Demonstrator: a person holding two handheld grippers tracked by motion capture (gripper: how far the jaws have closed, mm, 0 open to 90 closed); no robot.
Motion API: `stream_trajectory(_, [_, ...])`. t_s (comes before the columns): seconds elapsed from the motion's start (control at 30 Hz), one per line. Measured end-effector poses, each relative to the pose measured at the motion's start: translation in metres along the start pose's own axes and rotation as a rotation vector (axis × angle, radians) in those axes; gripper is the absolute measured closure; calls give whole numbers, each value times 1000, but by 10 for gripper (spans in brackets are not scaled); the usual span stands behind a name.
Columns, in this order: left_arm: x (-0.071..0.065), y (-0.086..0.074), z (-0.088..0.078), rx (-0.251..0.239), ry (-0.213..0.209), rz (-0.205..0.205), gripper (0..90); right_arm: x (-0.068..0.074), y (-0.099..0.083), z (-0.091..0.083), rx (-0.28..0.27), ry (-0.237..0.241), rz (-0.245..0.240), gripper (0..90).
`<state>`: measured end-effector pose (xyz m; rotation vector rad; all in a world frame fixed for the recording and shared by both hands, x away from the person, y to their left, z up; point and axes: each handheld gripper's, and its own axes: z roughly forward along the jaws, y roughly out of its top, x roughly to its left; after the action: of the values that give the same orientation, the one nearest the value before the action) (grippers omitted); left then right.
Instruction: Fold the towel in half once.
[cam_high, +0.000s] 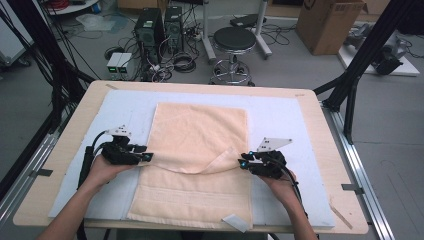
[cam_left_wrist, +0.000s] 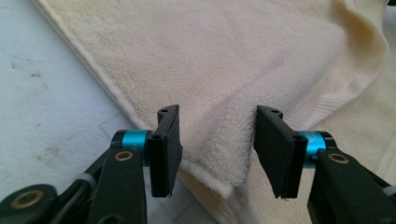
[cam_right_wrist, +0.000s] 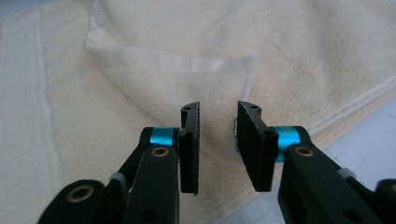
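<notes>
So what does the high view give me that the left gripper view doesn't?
High view: the wooden table, the pale blue mat, the right gripper at the towel's turned-back corner, and the black round stool behind. Left gripper view: the left gripper up close, jaws open astride the folded edge, pads not pressing it. Both: the cream terry towel, folded partway over itself.

A towel (cam_high: 200, 150) lies on the table (cam_high: 320, 115), between both grippers.
</notes>
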<state>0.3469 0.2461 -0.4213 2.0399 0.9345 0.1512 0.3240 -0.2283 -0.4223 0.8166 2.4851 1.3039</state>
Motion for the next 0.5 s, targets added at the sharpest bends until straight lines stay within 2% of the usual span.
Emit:
stream_trajectory(0.13, [-5,-6,-10,-34,45,49,508,-1,2,-5,-46,-21,-26,628])
stream_trajectory(0.17, [-5,-7,-12,-43,53,49,510,-1,4,-5,-48,-28,-28,623])
stream_trajectory(0.23, [-4,-9,-13,-43,38,34,544,-1,5,-5,-56,-29,-25,604])
stream_trajectory(0.3, [-5,-12,-10,-20,39,37,551,-3,6,-2,-54,-38,-27,582])
stream_trajectory(0.37, [-6,-14,-6,-1,57,58,560,-6,7,2,-56,-28,-3,549])
stream_trajectory(0.43, [-8,-16,-1,-16,59,93,560,-9,9,9,-50,-14,15,538])
stream_trajectory(0.5, [-8,-17,2,-29,59,90,620,-11,15,18,-38,0,16,519])
